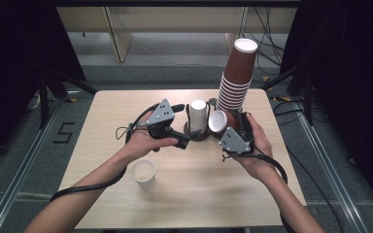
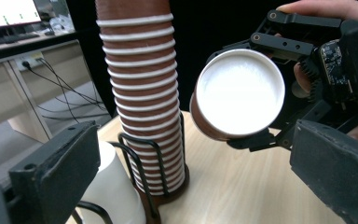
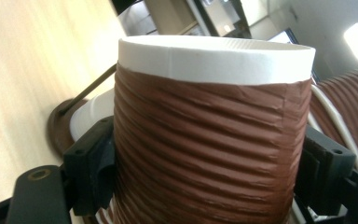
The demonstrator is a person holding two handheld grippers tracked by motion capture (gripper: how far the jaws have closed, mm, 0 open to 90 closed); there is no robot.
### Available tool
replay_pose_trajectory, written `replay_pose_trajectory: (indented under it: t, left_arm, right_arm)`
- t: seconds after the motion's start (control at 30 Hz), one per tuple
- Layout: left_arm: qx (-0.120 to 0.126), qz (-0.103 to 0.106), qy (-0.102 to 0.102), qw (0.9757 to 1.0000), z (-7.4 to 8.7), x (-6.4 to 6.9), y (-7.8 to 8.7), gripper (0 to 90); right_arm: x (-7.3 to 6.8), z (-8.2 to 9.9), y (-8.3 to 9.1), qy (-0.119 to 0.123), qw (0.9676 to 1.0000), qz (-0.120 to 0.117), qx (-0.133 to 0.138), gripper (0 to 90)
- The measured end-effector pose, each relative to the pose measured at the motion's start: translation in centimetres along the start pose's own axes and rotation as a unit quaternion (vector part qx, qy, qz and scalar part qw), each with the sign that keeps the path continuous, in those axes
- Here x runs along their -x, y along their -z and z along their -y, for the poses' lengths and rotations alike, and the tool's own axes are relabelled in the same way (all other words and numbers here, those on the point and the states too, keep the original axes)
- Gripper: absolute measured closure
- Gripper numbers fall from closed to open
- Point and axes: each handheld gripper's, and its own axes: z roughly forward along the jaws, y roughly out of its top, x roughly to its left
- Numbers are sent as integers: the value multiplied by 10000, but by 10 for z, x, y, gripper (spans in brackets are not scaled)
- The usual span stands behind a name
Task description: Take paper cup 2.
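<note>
The right gripper [image 1: 228, 127] pinches a brown ribbed paper cup with a white rim [image 1: 218, 121], one black jaw pressed on each side of it. The cup lies tipped on its side above the light wooden table [image 1: 102, 116], with its white open mouth turned toward the left gripper [image 1: 183, 141]. In the right gripper view the brown cup [image 3: 209, 135] sits tight between the two jaws, and its white rim is at the top. In the left gripper view the same cup [image 2: 237, 95] hangs in the air to the right of a tall stack of brown paper cups with white rims [image 2: 142, 98], close to it but not touching. The tall stack [image 1: 235, 80] stands in a black wire cup rack with a round dark base [image 2: 142, 161] near the middle of the table and leans a little to the right. A short stack of white paper cups [image 1: 197, 114] stands in the same rack, just left of the brown stack. The left gripper has its jaws spread wide with nothing between them, and it points at the rack, with the white stack just beside its left jaw. A single white paper cup [image 1: 144, 174] stands upright by itself near the front of the table, close to the person's left forearm [image 1: 97, 179], well apart from the rack.
</note>
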Motion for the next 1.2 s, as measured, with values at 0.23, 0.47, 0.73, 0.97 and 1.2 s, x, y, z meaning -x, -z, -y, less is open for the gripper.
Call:
replay_pose_trajectory:
  t: [0.23,0.47,0.73,0.97,1.2]
  left_arm:
    - [-49,162,-74,9998,7,4,-5,16]
    - [-100,319,-83,9994,10,8,-10,19]
    - [-208,418,-51,9989,13,12,-18,18]
    - [-219,443,-28,9988,13,11,-22,19]
    - [-236,472,-56,9986,12,13,-27,20]
  right_arm:
    - [-11,-2,-4,482,9988,-73,5,207]
    - [-16,-6,-5,1002,9949,-101,27,207]
    - [-21,-10,-6,1282,9917,-104,28,207]
    - [-23,-10,-6,1189,9928,-115,-7,207]
    - [-21,-13,-6,1476,9890,-84,107,207]
